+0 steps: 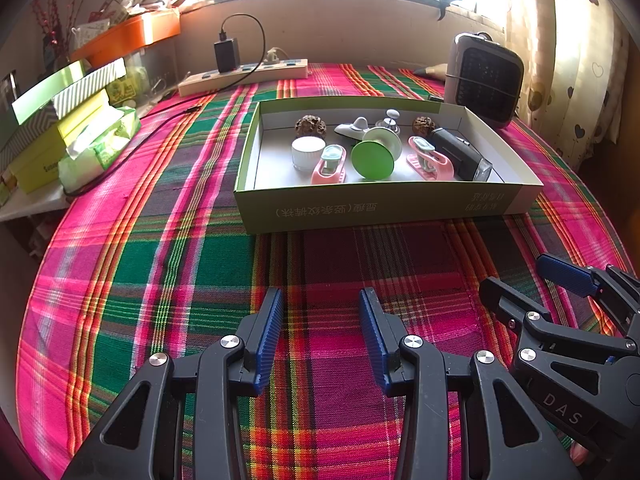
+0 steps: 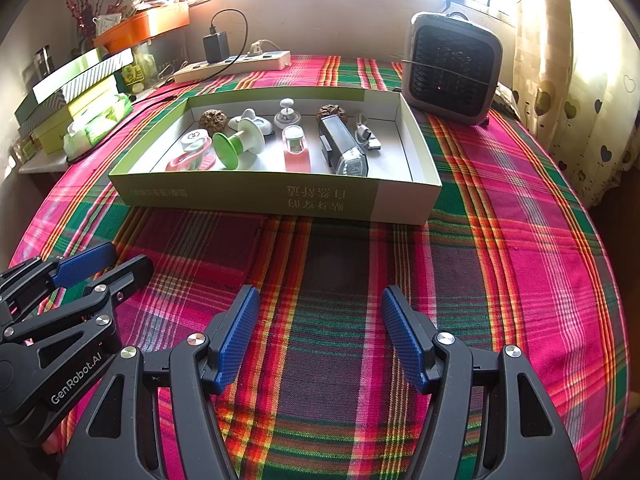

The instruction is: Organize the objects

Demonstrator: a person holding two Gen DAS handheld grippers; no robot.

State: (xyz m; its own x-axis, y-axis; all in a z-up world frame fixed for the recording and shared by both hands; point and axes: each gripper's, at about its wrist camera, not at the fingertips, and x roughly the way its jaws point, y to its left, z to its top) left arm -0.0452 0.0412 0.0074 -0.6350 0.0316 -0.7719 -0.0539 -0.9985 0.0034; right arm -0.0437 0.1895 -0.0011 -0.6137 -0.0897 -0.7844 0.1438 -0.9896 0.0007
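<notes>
Left gripper (image 1: 320, 336), blue-padded, black-armed, jaws apart and empty, low centre of frame over pink-green plaid cloth (image 1: 160, 240); right gripper (image 2: 320, 336) likewise apart, empty; shallow green cardboard box (image 1: 360, 208) at mid-frame beyond both, holding green-and-white spool (image 1: 374, 156), pink clips (image 1: 330, 166), black lamp (image 1: 460, 154); grey heater (image 2: 452, 66) upper right.
</notes>
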